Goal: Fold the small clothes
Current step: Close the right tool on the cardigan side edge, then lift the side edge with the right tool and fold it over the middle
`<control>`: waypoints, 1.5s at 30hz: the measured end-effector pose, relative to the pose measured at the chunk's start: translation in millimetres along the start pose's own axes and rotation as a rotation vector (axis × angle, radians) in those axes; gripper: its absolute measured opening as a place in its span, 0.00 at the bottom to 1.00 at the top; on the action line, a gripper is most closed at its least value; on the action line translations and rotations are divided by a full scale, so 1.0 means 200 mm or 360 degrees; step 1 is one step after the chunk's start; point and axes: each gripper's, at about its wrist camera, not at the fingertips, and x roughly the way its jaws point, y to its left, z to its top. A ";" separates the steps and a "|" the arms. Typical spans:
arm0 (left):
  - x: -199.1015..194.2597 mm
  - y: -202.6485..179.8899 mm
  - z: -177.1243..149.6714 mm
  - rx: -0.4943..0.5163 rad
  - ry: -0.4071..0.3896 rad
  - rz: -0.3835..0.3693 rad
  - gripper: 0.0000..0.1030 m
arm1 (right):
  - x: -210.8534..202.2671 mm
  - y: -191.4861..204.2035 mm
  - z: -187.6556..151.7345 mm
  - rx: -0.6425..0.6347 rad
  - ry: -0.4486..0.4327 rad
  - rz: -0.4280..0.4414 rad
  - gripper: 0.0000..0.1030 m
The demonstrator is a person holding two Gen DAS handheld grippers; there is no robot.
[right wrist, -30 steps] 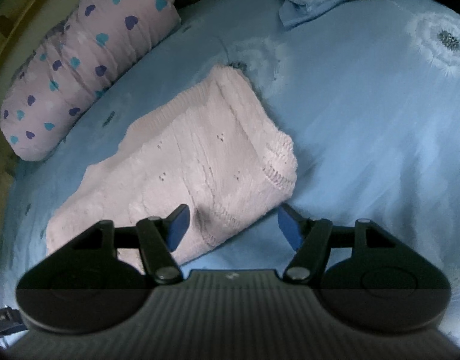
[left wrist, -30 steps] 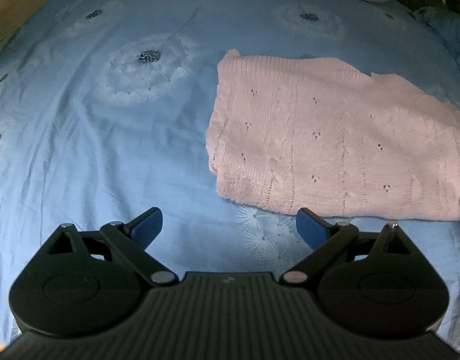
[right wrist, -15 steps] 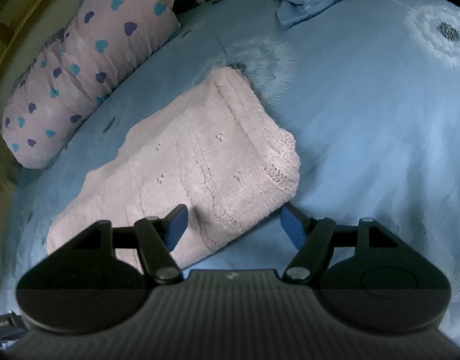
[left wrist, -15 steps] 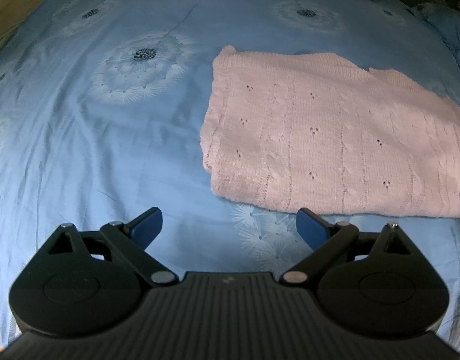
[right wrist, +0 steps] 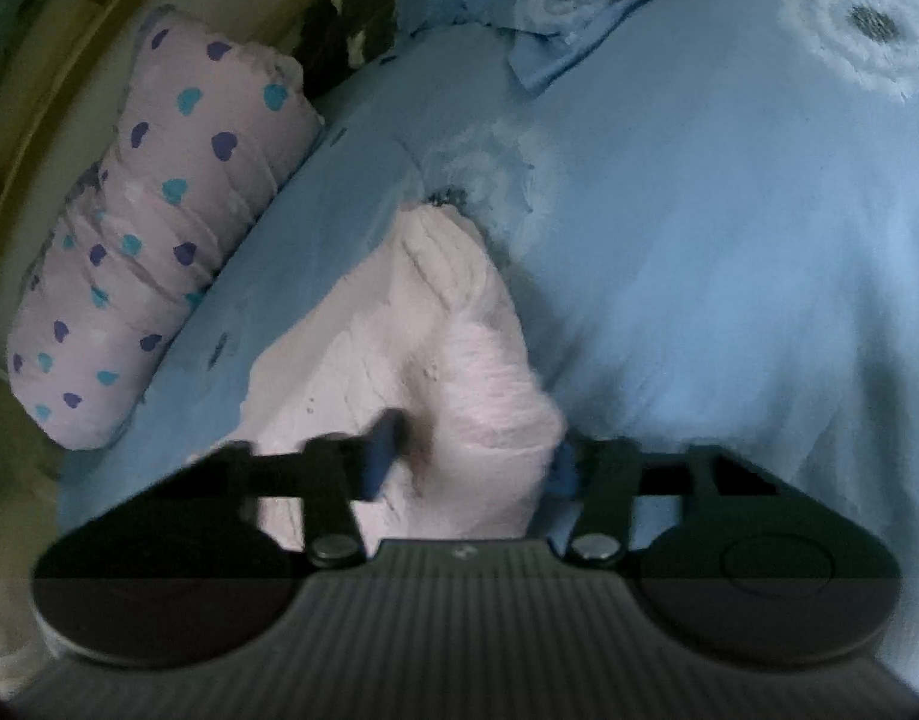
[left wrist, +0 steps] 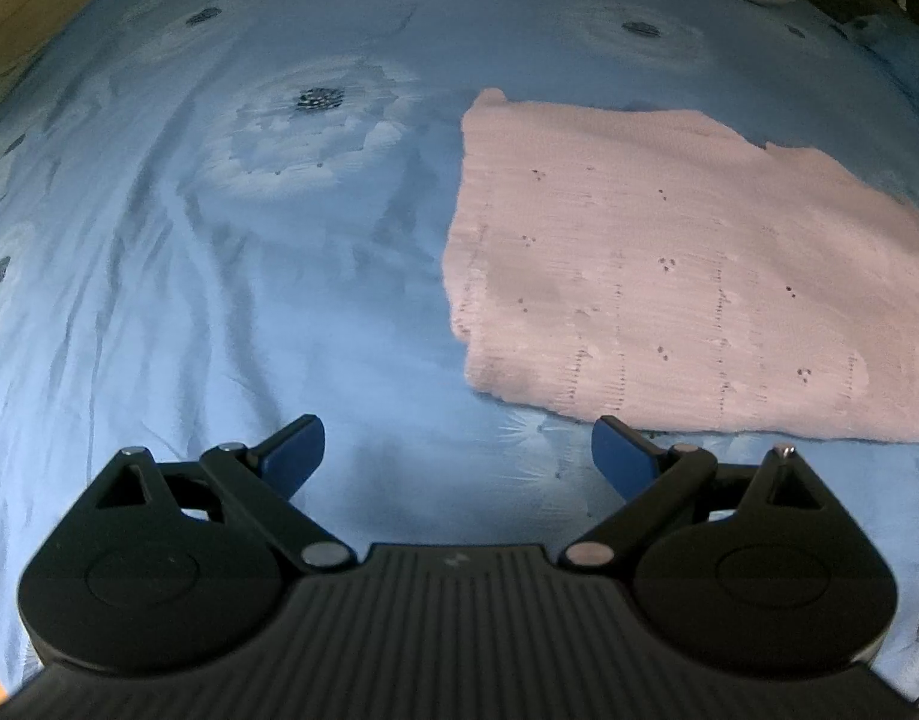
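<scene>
Blurring hides much of the right gripper [right wrist: 471,450], yet its fingers pinch a bunched corner of the pink knit [right wrist: 459,360]. Its far end runs off frame. Left gripper [left wrist: 459,450] hovers spread over the sheet [left wrist: 219,300], just beside the knit [left wrist: 669,276].

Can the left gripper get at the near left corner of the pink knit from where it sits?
Probably yes. The left gripper is open over bare blue sheet, and the pink knit lies just ahead to its right with nothing between. The right gripper already pinches the far end.
</scene>
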 end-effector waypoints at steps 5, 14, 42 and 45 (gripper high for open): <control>0.00 0.04 0.01 0.0044 0.0007 0.0033 0.95 | -0.05 0.10 0.03 -0.0193 -0.0050 0.0048 0.24; -0.01 0.13 0.05 -0.0003 0.0009 0.0026 0.95 | -0.17 0.36 0.06 -0.0495 -0.0135 0.0211 0.22; 0.04 0.45 0.01 -0.0127 0.0007 0.0045 0.95 | 0.10 1.11 -0.73 -0.1369 0.0371 0.0533 0.22; 0.04 0.50 0.01 -0.0157 0.0004 0.0041 0.95 | 0.10 1.14 -0.67 -0.1264 0.0359 0.0561 0.22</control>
